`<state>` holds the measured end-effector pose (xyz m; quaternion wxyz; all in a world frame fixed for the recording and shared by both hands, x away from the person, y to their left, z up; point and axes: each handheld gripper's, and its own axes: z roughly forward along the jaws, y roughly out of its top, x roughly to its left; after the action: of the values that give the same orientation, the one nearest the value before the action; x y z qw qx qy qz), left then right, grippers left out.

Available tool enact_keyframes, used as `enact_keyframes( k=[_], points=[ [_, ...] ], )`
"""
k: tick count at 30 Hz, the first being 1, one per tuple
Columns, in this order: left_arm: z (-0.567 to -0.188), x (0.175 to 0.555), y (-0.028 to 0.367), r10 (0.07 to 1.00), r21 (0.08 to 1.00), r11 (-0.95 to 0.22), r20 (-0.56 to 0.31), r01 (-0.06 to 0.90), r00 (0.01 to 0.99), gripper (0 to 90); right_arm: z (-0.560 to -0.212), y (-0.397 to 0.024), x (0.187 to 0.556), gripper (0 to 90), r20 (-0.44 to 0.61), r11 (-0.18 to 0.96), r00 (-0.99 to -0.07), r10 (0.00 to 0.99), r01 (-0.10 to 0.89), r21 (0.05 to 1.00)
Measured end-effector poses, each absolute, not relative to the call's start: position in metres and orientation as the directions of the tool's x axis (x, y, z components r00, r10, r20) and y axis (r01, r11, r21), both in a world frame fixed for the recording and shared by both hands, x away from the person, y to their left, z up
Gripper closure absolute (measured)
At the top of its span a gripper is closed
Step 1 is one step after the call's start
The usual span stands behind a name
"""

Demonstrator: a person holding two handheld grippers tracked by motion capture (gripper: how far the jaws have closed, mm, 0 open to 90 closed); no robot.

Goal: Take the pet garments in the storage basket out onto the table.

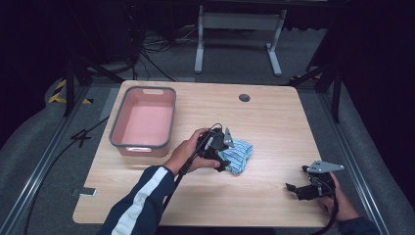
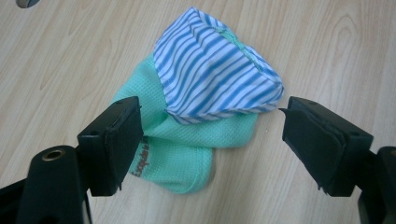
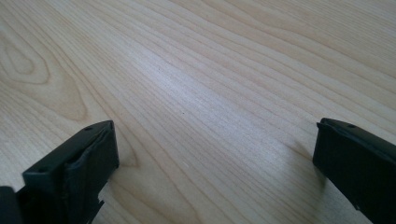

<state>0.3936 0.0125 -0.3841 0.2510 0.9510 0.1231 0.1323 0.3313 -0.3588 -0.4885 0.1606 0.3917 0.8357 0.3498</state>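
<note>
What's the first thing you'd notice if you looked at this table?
Probably the folded cloth bundle, mint green with a blue-striped piece on top, lying mid-table right in front of the left gripper, whose jaws stand open and apart from it. Next, the pink tub with a grey rim at the table's far left. The right gripper sits open near the front right.

pink bin [image 1: 143, 123], wood table [image 1: 274, 122]

Small brown lettering on the green sock [image 2: 187, 154] is too small to read.
</note>
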Motion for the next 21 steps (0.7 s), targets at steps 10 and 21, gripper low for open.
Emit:
enact_keyframes(
  k=[10,21],
  points=[
    [-0.385,0.381,0.027,0.273,0.500,-0.855,0.210,0.137,0.939,17.9,-0.489,-0.359,0.331,0.5,0.006,0.449,-0.642,0.767,0.542,0.710],
    [-0.391,0.368,0.049,0.277,0.482,-0.866,0.235,0.136,0.932,20.8,-0.489,-0.359,0.331,0.5,0.005,0.449,-0.642,0.767,0.542,0.710]
  ],
)
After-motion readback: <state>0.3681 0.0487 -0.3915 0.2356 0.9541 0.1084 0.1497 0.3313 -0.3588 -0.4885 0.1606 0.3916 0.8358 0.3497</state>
